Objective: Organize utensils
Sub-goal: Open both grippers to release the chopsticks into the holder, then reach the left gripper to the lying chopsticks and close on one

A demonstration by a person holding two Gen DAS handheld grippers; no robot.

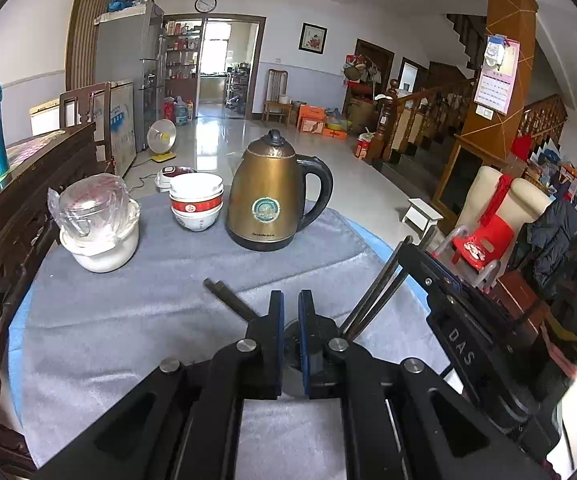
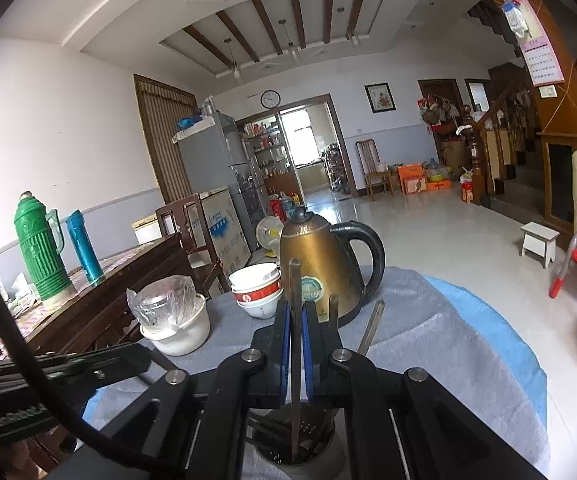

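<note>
In the right wrist view my right gripper is shut on a dark chopstick. The chopstick stands upright, its lower end inside a perforated metal utensil holder just below the fingers. Two more chopsticks lean out of the holder to the right. In the left wrist view my left gripper is shut on the holder's dark rim. One chopstick sticks out to the left there. The right gripper comes in from the right at the upper ends of two chopsticks.
On the grey cloth stand a bronze kettle, stacked bowls and a white pot holding a plastic-wrapped glass. A dark wooden table with a green thermos borders the left. A red chair is at the right.
</note>
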